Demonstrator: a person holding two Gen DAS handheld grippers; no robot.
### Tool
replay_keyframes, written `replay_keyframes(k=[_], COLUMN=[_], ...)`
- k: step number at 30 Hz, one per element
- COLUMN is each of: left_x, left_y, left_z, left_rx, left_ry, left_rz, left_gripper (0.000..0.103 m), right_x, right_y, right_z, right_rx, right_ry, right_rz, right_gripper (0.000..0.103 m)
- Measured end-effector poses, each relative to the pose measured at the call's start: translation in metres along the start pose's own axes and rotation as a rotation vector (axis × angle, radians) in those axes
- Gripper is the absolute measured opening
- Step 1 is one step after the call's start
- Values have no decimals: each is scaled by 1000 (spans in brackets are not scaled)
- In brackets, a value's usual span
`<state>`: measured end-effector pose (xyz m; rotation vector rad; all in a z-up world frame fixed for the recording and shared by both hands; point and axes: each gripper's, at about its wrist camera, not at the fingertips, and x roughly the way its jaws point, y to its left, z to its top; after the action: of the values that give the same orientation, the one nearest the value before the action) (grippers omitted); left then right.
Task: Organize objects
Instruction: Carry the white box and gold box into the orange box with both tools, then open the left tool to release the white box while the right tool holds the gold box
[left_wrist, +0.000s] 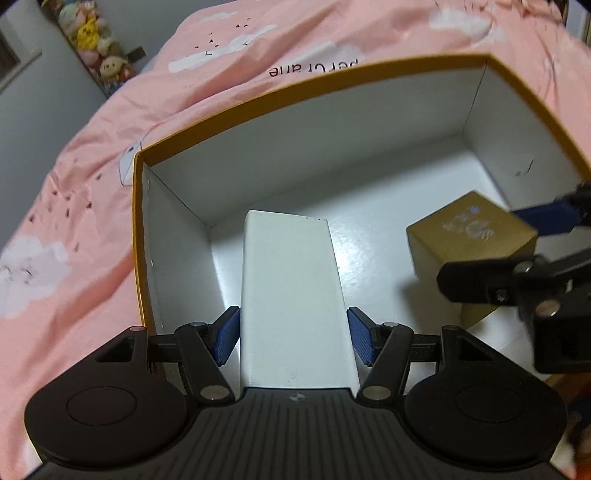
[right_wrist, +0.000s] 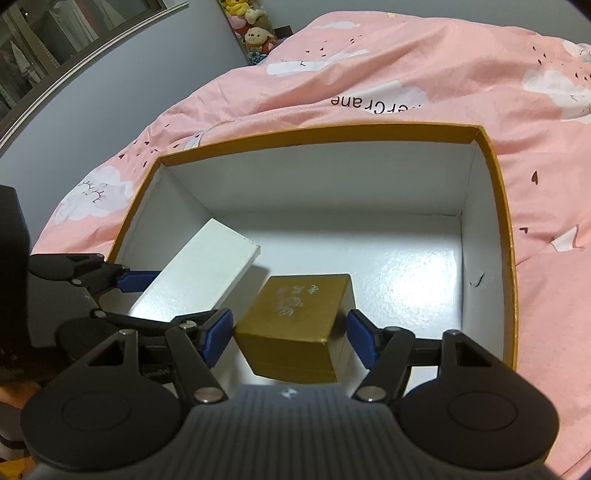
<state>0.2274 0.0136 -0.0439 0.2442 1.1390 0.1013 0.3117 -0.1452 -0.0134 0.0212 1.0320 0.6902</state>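
Observation:
A large open box with an orange rim (left_wrist: 332, 79) and white inside lies on the bed; it also shows in the right wrist view (right_wrist: 314, 133). My left gripper (left_wrist: 293, 336) has its blue pads against both sides of a long white box (left_wrist: 291, 288), held inside the big box near its left wall. The white box also shows in the right wrist view (right_wrist: 199, 280). My right gripper (right_wrist: 291, 339) straddles a gold box (right_wrist: 295, 325) with small gaps at each pad. The gold box (left_wrist: 472, 243) rests on the big box's floor.
A pink bedspread (right_wrist: 406, 66) with white clouds and printed letters surrounds the big box. Plush toys (left_wrist: 96, 48) hang by a grey wall at the far left. The right half of the big box's floor (right_wrist: 417, 280) is bare.

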Motion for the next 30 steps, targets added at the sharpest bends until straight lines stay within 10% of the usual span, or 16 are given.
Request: replay_keyframes(k=[9, 19, 30], left_x=[6, -12, 42], left_y=[-9, 8, -8], left_z=[0, 19, 49], left_rx=[98, 232, 462], left_ry=[44, -89, -39], left_rz=[70, -78, -109], left_gripper=[75, 75, 69], right_x=[5, 7, 9], right_y=[-8, -12, -19], right_z=[-4, -1, 7], right_rx=[40, 91, 108], right_ry=[36, 57, 63], right_rz=[24, 37, 29], right_gripper=[69, 69, 69])
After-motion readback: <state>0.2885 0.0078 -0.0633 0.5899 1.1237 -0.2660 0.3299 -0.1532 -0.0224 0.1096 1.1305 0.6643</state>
